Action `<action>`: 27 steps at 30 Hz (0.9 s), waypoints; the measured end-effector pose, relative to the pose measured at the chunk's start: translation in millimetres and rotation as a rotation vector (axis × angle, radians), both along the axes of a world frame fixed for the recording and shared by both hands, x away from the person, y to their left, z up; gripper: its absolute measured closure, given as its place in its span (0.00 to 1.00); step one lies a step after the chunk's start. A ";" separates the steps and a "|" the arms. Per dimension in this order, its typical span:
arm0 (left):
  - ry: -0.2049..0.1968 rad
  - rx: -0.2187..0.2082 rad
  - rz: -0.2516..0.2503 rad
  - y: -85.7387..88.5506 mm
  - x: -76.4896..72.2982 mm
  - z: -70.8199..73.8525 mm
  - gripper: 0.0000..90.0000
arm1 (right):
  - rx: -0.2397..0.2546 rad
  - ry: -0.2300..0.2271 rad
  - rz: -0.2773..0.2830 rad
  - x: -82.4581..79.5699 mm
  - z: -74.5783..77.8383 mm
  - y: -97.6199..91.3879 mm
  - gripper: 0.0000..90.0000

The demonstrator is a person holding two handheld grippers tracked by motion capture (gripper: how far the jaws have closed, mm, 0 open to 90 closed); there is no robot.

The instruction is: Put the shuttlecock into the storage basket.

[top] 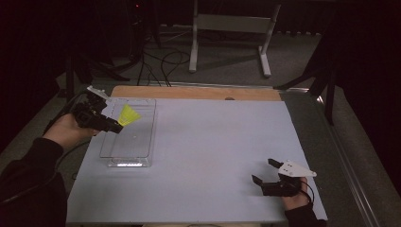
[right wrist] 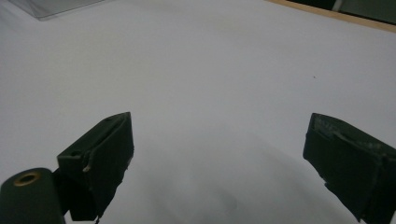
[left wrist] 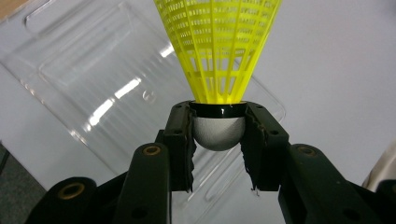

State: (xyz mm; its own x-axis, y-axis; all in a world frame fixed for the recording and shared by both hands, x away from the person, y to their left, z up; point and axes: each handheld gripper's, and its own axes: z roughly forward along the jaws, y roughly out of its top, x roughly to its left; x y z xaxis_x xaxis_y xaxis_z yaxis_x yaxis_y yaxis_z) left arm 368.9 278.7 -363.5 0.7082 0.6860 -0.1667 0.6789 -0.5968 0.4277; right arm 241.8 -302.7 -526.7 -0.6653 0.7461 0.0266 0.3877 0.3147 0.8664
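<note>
Shuttlecock (left wrist: 217, 51), yellow mesh skirt, rounded white cork

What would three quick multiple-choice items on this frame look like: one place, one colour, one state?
1. Where is the shuttlecock?
A. over the clear tray
B. at the table's right edge
C. on the floor

2. What colour is its skirt?
A. white
B. yellow
C. red

3. How do the right gripper jaws stand?
A. closed on the cork
B. closed on nothing
C. open, nothing between them

Key: 1 A, the left gripper holds it above the tray at the table's left; 2 B, the mesh skirt is bright yellow; 3 C, bare white table shows between the spread jaws.
</note>
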 end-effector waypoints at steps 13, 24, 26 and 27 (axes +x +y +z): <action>-0.007 0.004 0.121 21.1 -14.2 -14.7 0.73 | -0.003 0.001 0.001 -0.2 0.3 0.4 0.10; -0.011 0.051 0.148 17.6 -28.1 -34.3 0.73 | -0.003 0.001 -0.001 -0.6 0.7 0.0 0.10; -0.013 0.080 0.169 17.4 -29.4 -37.5 0.73 | -0.006 -0.004 -0.001 -0.7 1.1 -0.2 0.10; -0.008 0.082 0.168 18.0 -29.9 -39.5 0.73 | -0.007 -0.005 -0.001 -0.8 1.2 -0.3 0.10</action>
